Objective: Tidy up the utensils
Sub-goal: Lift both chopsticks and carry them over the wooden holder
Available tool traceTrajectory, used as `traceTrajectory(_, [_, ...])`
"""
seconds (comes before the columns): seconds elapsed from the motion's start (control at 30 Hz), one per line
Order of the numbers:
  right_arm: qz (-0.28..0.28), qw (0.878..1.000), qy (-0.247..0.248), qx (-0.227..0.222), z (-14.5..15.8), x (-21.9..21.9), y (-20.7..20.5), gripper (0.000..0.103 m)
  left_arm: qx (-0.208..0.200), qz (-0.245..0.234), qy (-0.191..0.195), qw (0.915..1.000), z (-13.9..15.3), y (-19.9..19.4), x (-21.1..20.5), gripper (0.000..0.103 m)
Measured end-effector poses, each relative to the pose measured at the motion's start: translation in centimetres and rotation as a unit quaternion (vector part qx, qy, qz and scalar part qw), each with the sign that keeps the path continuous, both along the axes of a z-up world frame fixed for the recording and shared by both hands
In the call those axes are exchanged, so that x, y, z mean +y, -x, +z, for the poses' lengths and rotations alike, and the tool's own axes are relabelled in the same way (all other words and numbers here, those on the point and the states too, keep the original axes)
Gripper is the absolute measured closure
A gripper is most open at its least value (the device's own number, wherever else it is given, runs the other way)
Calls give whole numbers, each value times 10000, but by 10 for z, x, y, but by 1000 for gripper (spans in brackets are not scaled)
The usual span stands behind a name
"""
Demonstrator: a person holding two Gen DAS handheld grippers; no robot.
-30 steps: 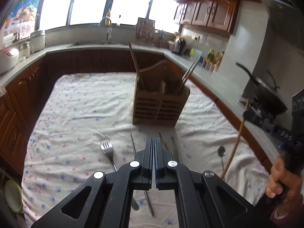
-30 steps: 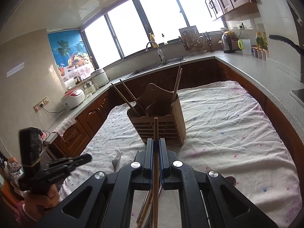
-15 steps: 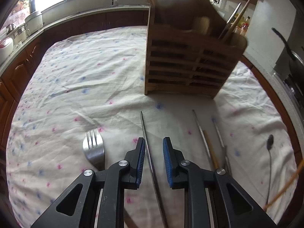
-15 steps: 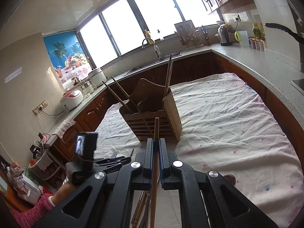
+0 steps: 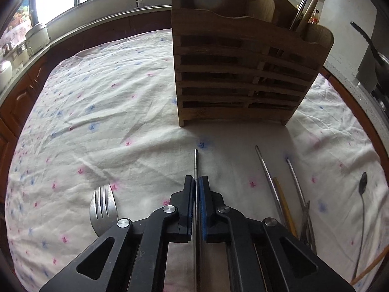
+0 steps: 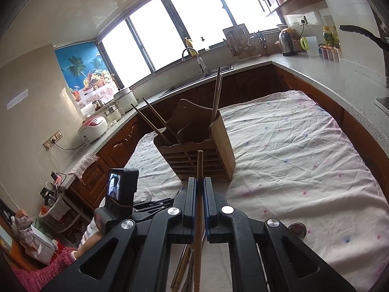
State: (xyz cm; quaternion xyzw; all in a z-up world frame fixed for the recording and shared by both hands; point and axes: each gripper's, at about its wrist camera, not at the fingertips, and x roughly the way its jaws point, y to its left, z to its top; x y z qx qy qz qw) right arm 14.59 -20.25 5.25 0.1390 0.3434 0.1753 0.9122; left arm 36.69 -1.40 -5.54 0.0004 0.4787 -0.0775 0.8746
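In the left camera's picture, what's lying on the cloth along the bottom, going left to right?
Fork → metal chopstick pinched in the left hand-held gripper → second metal chopstick → yellow wooden chopstick → third metal chopstick → small dark spoon.

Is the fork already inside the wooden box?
No, the fork lies flat on the tablecloth, well apart from the wooden box.
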Motion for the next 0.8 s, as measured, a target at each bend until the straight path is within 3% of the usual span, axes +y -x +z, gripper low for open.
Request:
traceTrajectory(0.2, [7, 10000, 5, -53, 5, 1, 4, 98, -333, 25, 416, 9986, 25, 30, 12, 101])
traceTrajectory(0.47, [16, 9998, 2, -174, 13, 4, 11, 98, -955, 23, 1076, 9896, 80, 86, 31, 101])
traceTrajectory(0.8, [109, 9993, 8, -357, 26, 12, 20, 98, -1441, -28, 1328, 9806, 106, 155, 60, 100])
